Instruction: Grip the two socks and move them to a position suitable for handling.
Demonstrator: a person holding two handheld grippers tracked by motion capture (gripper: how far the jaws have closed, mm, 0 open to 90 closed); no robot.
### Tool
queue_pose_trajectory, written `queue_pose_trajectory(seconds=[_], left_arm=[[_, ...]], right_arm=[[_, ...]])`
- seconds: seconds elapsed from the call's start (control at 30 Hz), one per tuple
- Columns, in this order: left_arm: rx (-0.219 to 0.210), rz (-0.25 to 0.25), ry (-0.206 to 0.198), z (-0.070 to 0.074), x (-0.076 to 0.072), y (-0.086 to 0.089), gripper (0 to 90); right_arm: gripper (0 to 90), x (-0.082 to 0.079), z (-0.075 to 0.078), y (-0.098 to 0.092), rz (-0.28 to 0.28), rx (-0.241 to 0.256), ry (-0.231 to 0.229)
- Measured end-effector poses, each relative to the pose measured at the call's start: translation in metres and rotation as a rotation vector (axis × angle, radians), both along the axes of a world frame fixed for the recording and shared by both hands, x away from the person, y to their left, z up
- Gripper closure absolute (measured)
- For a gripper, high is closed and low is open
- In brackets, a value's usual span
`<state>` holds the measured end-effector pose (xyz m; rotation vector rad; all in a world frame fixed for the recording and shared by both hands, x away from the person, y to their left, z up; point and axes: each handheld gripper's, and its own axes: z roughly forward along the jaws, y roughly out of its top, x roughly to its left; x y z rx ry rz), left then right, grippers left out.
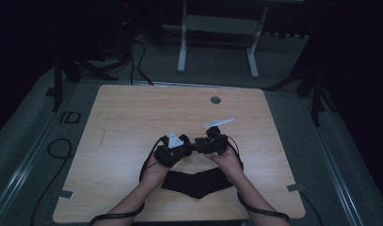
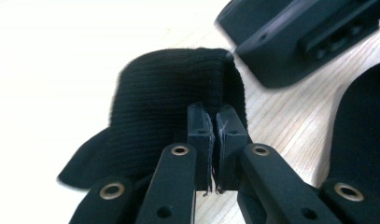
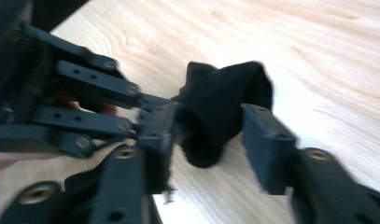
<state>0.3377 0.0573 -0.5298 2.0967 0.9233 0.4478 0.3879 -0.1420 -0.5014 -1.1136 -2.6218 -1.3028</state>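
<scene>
Looking down from the high view, you have both hands together over the near middle of the table, above a black cloth. In the left gripper view, your left gripper is clamped on a ribbed cloth fold. In the right gripper view, your right gripper gapes around the same fold; closing it looks next.

Both forearms rise from the table's near edge and meet over its middle. The left gripper has its jaws pressed together on black knit cloth. The right gripper, just beside it, holds its jaws spread around the cloth.
</scene>
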Motion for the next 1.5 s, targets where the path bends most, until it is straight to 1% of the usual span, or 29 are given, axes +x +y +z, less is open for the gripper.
queue_pose_trajectory(seconds=[0.1, 0.17, 0.27, 0.3, 0.37, 0.43, 0.47, 0.53, 0.6, 0.7, 0.73, 0.77, 0.8, 0.83, 0.87, 0.9, 0.93, 1.0, 1.07, 1.1, 1.13, 1.2, 1.23, 1.27, 1.3, 1.37, 1.4, 1.43, 1.5], left_arm=[[-0.017, 0.016, 0.005, 0.008, 0.002, 0.006, 87.5], [-0.051, 0.024, 0.006, 0.013, 0.002, 0.01, 87.6], [-0.068, 0.028, -0.008, 0.022, 0.001, 0.012, 87.6], [-0.085, 0.021, 0.0, 0.024, 0.001, 0.013, 87.6], [-0.086, 0.024, -0.008, 0.028, 0.0, 0.013, 87.6], [-0.108, 0.009, 0.0, 0.031, -0.001, 0.014, 87.6], [-0.111, 0.005, -0.001, 0.032, -0.002, 0.013, 87.6], [-0.117, -0.003, -0.011, 0.035, -0.004, 0.012, 87.6], [-0.113, -0.013, -0.017, 0.037, -0.006, 0.011, 87.5], [-0.113, -0.006, -0.028, 0.04, -0.007, 0.011, 87.6], [-0.109, 0.0, -0.034, 0.04, -0.007, 0.013, 87.5], [-0.118, 0.005, -0.026, 0.04, -0.006, 0.015, 87.6], [-0.124, 0.015, -0.025, 0.04, -0.005, 0.017, 87.5], [-0.121, 0.024, -0.026, 0.04, -0.005, 0.02, 87.6], [-0.134, 0.026, -0.017, 0.04, -0.003, 0.023, 87.6], [-0.15, 0.036, -0.011, 0.04, -0.002, 0.026, 87.6], [-0.148, 0.048, -0.016, 0.04, -0.001, 0.029, 87.6], [-0.17, 0.06, -0.003, 0.04, 0.0, 0.035, 87.5], [-0.159, 0.068, -0.01, 0.041, 0.0, 0.039, 87.5], [-0.159, 0.073, -0.012, 0.041, 0.0, 0.04, 87.5], [-0.166, 0.073, -0.005, 0.041, 0.0, 0.041, 87.5], [-0.159, 0.086, -0.009, 0.041, 0.001, 0.043, 87.5], [-0.175, 0.082, 0.002, 0.041, 0.002, 0.044, 87.5], [-0.176, 0.087, 0.003, 0.041, 0.003, 0.044, 87.5], [-0.173, 0.088, 0.002, 0.041, 0.003, 0.044, 87.5], [-0.181, 0.087, 0.005, 0.042, 0.004, 0.045, 87.5], [-0.186, 0.087, 0.012, 0.042, 0.004, 0.045, 87.6], [-0.176, 0.092, 0.004, 0.042, 0.004, 0.045, 87.5], [-0.176, 0.093, 0.004, 0.043, 0.004, 0.047, 87.5]], right_arm=[[46.0, 0.003, -0.001, -0.013, -0.05, 0.008, 0.0], [45.2, 0.005, -0.004, -0.021, -0.079, 0.011, 0.01], [42.5, 0.005, -0.015, -0.023, -0.072, -0.037, 0.027], [41.8, 0.005, -0.019, -0.021, -0.067, -0.052, 0.032], [41.6, 0.006, -0.025, -0.017, -0.055, -0.082, 0.038], [41.0, 0.009, -0.03, -0.013, -0.055, -0.077, 0.052], [40.3, 0.01, -0.032, -0.01, -0.043, -0.076, 0.048], [38.3, 0.011, -0.035, -0.003, -0.029, -0.098, 0.045], [36.9, 0.013, -0.04, 0.002, -0.024, -0.11, 0.059], [41.5, 0.013, -0.045, 0.007, -0.017, -0.159, 0.052], [52.2, 0.013, -0.047, 0.008, -0.014, -0.177, 0.053], [62.6, 0.011, -0.047, 0.008, -0.006, -0.192, 0.043], [68.9, 0.01, -0.047, 0.007, -0.002, -0.207, 0.028], [83.6, 0.009, -0.046, 0.006, -0.008, -0.225, 0.02], [88.4, 0.008, -0.046, 0.005, -0.001, -0.231, 0.018], [89.8, 0.008, -0.045, 0.004, 0.008, -0.234, 0.016], [90.0, 0.007, -0.044, 0.002, 0.007, -0.244, 0.01], [90.0, 0.009, -0.044, -0.002, 0.016, -0.227, 0.029], [89.9, 0.009, -0.043, -0.006, 0.003, -0.225, 0.025], [89.7, 0.009, -0.042, -0.008, 0.004, -0.211, 0.023], [89.3, 0.008, -0.041, -0.007, 0.02, -0.2, 0.022], [89.0, 0.003, -0.039, -0.004, 0.026, -0.205, 0.002], [87.6, 0.001, -0.039, -0.001, 0.051, -0.203, 0.002], [87.4, -0.002, -0.039, 0.003, 0.063, -0.2, -0.003], [87.4, -0.004, -0.041, 0.007, 0.076, -0.206, -0.004], [86.7, -0.007, -0.047, 0.017, 0.111, -0.255, -0.01], [86.7, -0.008, -0.048, 0.019, 0.106, -0.259, -0.016], [87.0, -0.007, -0.048, 0.02, 0.108, -0.254, -0.014], [87.3, -0.007, -0.047, 0.022, 0.121, -0.278, -0.021]])
